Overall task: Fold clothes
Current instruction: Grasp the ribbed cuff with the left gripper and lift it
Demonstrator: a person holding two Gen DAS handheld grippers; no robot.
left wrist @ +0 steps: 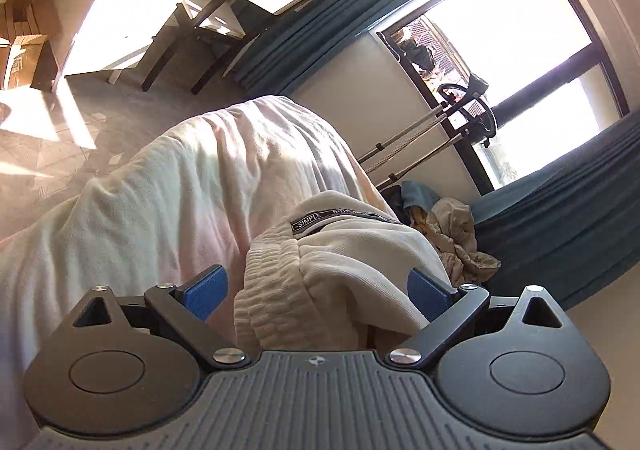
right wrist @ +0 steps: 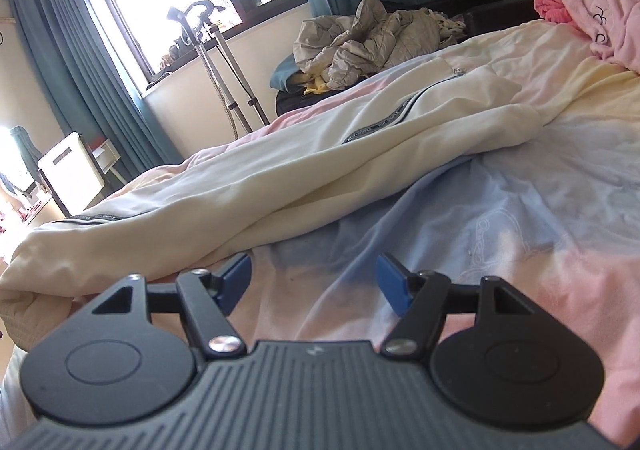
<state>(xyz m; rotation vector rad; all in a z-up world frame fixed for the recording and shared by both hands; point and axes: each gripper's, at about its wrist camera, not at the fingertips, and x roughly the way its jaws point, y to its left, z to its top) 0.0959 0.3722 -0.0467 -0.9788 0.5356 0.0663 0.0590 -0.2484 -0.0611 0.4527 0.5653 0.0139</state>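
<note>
Left claw (left wrist: 316, 292) spread wide around ribbed cuff of cream cotton trousers (left wrist: 280, 290), positioned for grip. Right claw (right wrist: 314, 282) parted, empty, held over pastel bedsheet (right wrist: 500, 218).

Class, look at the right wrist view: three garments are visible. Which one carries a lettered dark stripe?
The cream trousers stretched along the bed; the grey quilted jacket and pink garment show no such stripe.

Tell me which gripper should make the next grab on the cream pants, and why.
Left. The left gripper is open with the ribbed cuff of the cream pants bunched between its blue pads, so it probably only needs to close. The right gripper is open over bare bedsheet, with the pants off to its left.
</note>
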